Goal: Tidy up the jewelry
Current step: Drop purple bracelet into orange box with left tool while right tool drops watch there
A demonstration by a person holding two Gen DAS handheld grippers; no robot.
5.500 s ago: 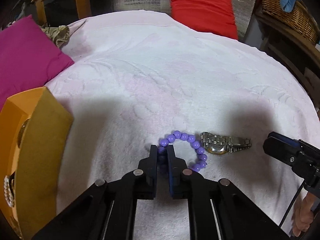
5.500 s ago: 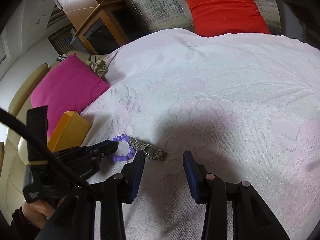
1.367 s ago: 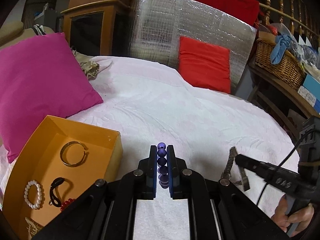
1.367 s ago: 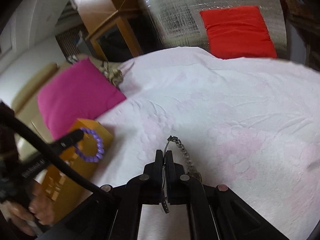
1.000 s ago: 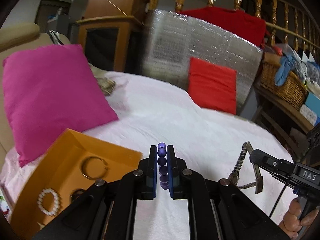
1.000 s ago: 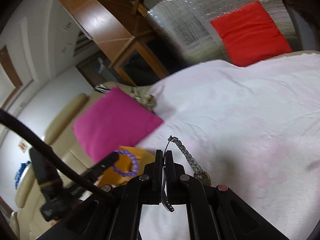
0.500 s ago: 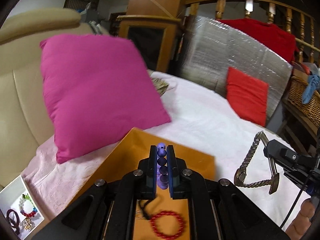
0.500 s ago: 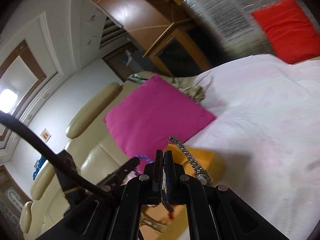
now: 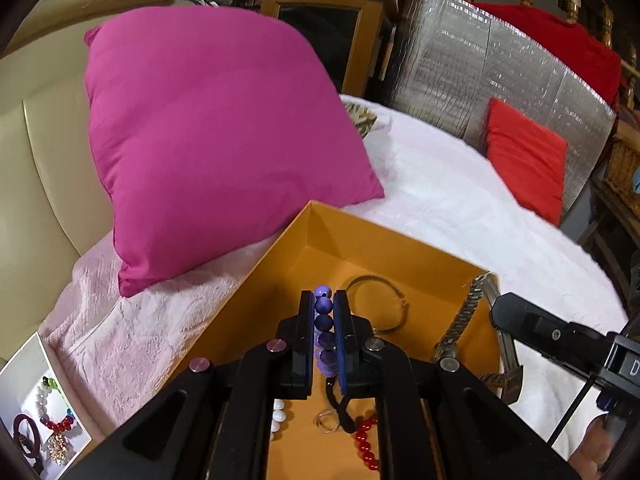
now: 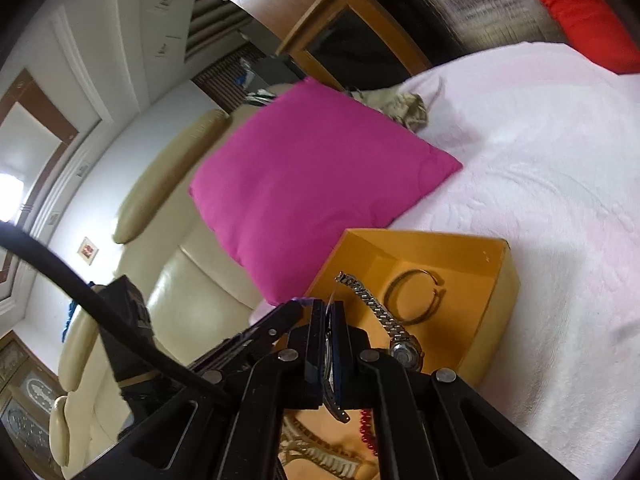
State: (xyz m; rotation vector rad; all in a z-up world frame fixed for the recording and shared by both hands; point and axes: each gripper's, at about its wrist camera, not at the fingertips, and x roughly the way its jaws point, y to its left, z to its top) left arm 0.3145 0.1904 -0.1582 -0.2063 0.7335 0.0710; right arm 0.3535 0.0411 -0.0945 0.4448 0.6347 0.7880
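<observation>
The left gripper (image 9: 324, 304) is clenched on a purple bead bracelet (image 9: 323, 322) above the orange box (image 9: 400, 240). At its 3 o'clock, the right gripper (image 10: 327, 312) pinches a metal watch (image 10: 404, 350) by the strap over the same box. Inside lie a metal bangle (image 9: 380, 304), red beads (image 9: 366, 446), white beads (image 9: 277, 416), and a black cord (image 9: 340, 408). A pink cushion (image 9: 208, 136) sits at 11 o'clock.
</observation>
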